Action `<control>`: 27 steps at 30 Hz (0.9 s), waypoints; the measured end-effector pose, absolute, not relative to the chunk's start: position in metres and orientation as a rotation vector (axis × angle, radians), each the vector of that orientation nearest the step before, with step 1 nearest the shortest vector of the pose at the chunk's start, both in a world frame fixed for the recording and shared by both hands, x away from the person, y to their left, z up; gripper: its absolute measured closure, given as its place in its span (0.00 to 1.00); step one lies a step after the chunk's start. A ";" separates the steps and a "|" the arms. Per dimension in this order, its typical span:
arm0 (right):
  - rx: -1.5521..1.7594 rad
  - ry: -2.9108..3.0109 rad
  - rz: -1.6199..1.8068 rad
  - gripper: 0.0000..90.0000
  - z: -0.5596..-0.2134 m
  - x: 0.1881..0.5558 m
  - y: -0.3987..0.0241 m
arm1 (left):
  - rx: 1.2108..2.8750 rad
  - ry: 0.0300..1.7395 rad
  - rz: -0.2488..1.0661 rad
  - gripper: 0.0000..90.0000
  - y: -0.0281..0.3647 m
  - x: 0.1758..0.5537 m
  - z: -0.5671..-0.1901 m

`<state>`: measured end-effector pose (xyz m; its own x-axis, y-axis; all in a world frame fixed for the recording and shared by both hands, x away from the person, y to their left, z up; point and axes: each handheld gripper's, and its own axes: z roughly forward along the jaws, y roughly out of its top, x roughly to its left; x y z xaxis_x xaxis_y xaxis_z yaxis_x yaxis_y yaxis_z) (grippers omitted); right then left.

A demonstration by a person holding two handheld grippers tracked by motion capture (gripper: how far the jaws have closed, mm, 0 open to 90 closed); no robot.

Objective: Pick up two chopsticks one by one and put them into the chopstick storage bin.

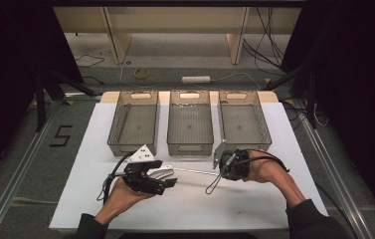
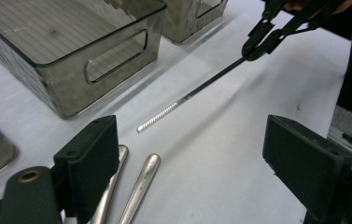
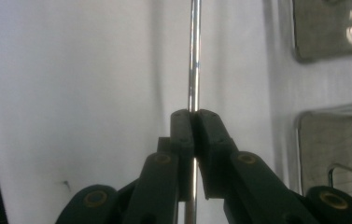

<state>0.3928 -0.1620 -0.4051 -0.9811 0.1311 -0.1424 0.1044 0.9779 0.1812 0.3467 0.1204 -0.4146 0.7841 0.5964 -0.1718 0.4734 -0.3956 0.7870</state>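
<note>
A thin metal rod (image 1: pixel 195 171) with a ribbed tip lies slanted over the white mat, its far end pinched in my right gripper (image 1: pixel 221 172). In the right gripper view the jaws (image 3: pixel 194 116) are shut on the rod (image 3: pixel 193 56), which runs straight up between them. From the left gripper view the rod (image 2: pixel 187 95) rises from its ribbed tip toward the right gripper (image 2: pixel 254 46). My left gripper (image 1: pixel 167 174) stands open, its jaws (image 2: pixel 197 163) wide apart with nothing between them. Two metal cutlery handles (image 2: pixel 143 182) lie on the mat by its left jaw.
Three grey see-through bins stand in a row at the back of the mat: left (image 1: pixel 125 147), middle (image 1: pixel 190 148) and right (image 1: pixel 262 142). The white mat (image 1: pixel 254 199) has bare room in front of both hands. Cables lie on the floor beyond the table.
</note>
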 end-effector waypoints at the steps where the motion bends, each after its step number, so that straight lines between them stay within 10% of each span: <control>1: 0.131 2.965 0.261 0.96 -0.402 0.388 -0.158 | 2.081 0.790 0.184 0.20 0.118 0.347 -0.415; 27: -0.028 2.953 0.306 0.95 -0.393 0.356 -0.131 | 2.383 0.545 0.123 0.42 0.063 0.343 -0.422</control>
<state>0.3560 -0.1307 -0.3927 -0.9850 -0.0008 -0.1726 -0.0362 0.9788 0.2016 0.3427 0.0631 -0.4222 0.9078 0.4157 -0.0559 0.3514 -0.6810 0.6425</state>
